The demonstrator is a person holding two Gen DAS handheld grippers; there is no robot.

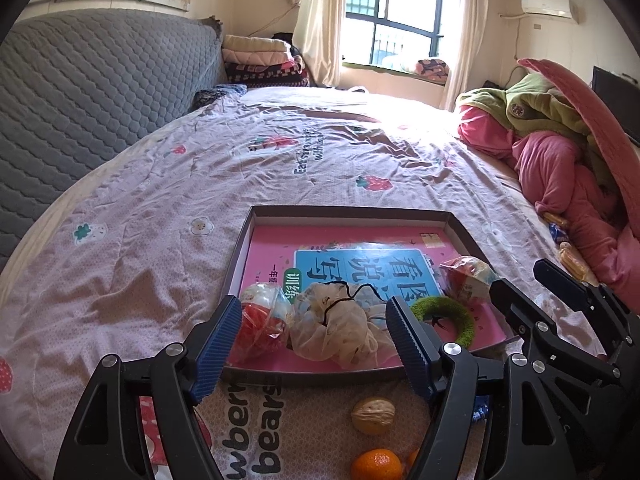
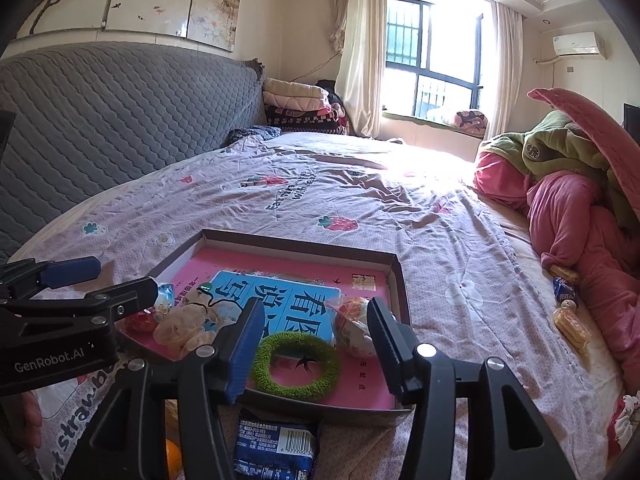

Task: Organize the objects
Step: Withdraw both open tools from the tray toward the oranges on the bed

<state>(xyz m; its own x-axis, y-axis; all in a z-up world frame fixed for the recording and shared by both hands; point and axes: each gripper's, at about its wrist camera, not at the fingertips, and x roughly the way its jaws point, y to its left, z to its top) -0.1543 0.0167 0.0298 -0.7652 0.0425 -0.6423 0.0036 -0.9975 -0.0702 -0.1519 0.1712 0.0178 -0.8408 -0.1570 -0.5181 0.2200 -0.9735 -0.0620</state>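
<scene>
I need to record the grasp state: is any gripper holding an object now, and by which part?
Nothing is held. The left gripper and the right gripper are both open above the tray, pads touching nothing.

You can read "GenRobot.AI" on the left gripper (image 2: 120,288), "bears" on the bedsheet (image 1: 160,208), "4000-010-983" on the blue packet (image 2: 276,444).

A matt cardboard tray (image 2: 400,280) is seen on a wrinkled cotton bedsheet (image 2: 280,208). A glossy paper book (image 2: 288,300), a fuzzy green ring (image 2: 296,368) and crinkled clear plastic bags (image 1: 336,328) are shown. Ribbed blue rubber pads (image 1: 216,344) are fitted to matt black plastic jaws.
</scene>
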